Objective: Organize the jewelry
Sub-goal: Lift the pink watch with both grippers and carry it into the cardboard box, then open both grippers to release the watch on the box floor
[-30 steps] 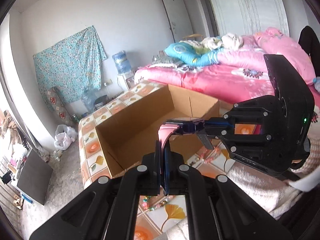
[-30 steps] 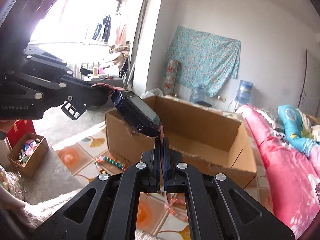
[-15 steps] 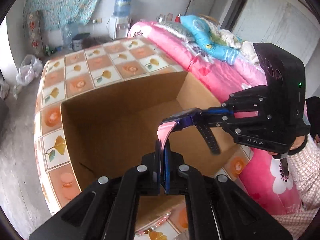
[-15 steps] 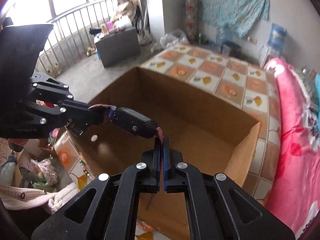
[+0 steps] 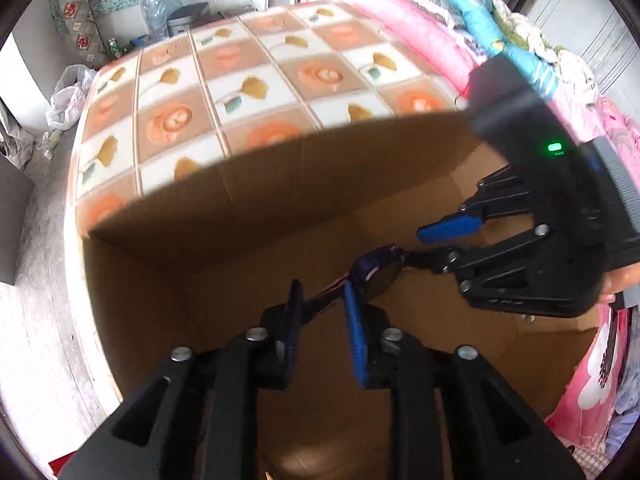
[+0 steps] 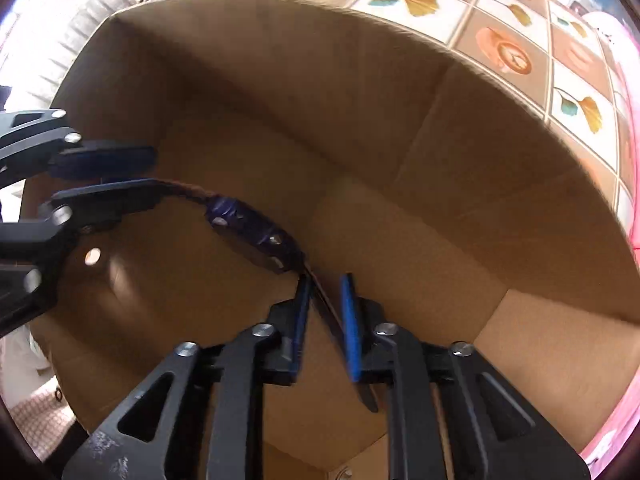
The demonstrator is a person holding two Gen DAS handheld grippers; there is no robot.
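A dark purple wristwatch (image 5: 374, 270) (image 6: 256, 236) hangs inside the open cardboard box (image 5: 240, 216) (image 6: 440, 200), its straps running between the fingers of both grippers. My left gripper (image 5: 320, 300) has its jaws parted, with one strap lying loose between them. My right gripper (image 6: 326, 300) has its jaws parted too, the other strap passing between them. In the left wrist view the right gripper (image 5: 436, 246) comes in from the right, open beside the watch. In the right wrist view the left gripper (image 6: 132, 176) comes in from the left, open.
The box stands on a table with a flower-patterned tile cloth (image 5: 240, 80) (image 6: 500, 40). A pink bed (image 5: 400, 20) with a blue pillow lies to the right. White plastic bags (image 5: 68, 96) lie on the grey floor at left.
Both grippers have dropped down into the box with the watch. Both were shut on the watch straps; now both have their jaws parted.
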